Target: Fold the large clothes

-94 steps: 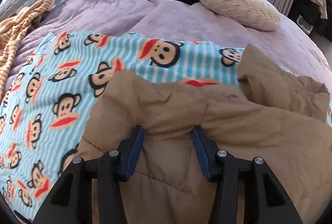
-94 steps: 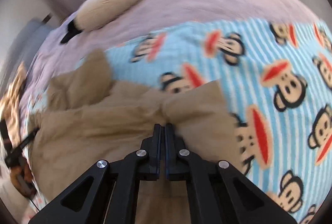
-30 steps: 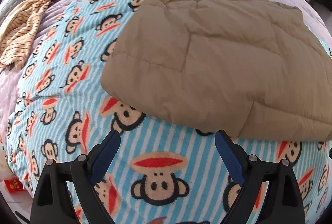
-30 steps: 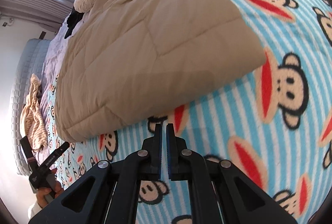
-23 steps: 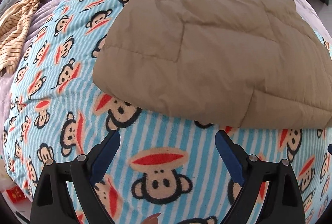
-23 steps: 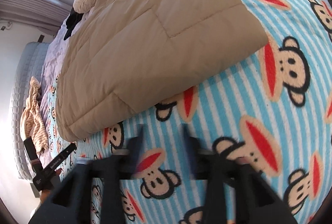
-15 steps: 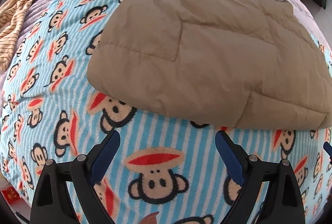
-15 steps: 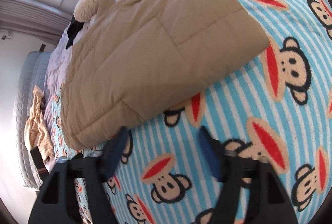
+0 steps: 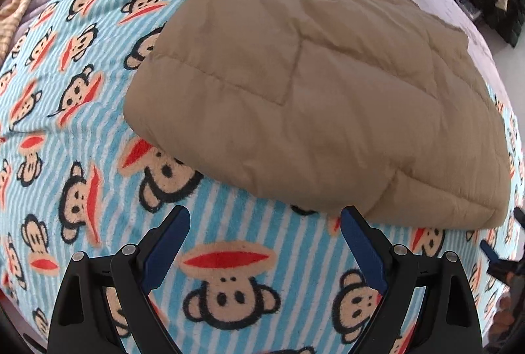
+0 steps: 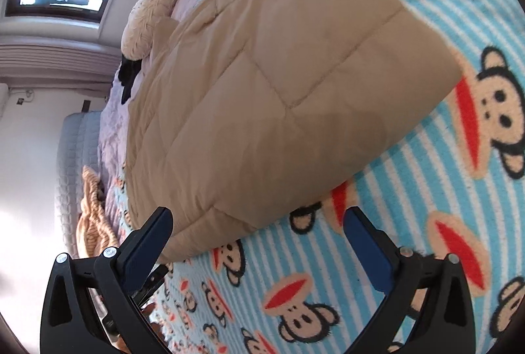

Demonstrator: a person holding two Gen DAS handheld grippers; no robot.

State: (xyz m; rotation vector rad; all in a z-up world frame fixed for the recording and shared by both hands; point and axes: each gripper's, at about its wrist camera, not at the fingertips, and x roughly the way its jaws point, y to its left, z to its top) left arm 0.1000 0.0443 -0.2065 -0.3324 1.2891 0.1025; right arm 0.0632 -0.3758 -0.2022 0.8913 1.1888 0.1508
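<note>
Jacket [image 9: 311, 84], tan, quilted, lies folded flat on monkey-print blanket [image 9: 82, 130] spread over bed. Left gripper [image 9: 264, 242] hovers above blanket just short of jacket's near edge, jaws wide, nothing between them. Right gripper [image 10: 259, 239] likewise over blanket near jacket's edge, jaws wide, holding nothing. Cream pillow [image 10: 152, 12] beyond jacket's far end. Striped orange cloth [image 10: 92, 209] bunched near headboard [image 10: 70, 157].
</note>
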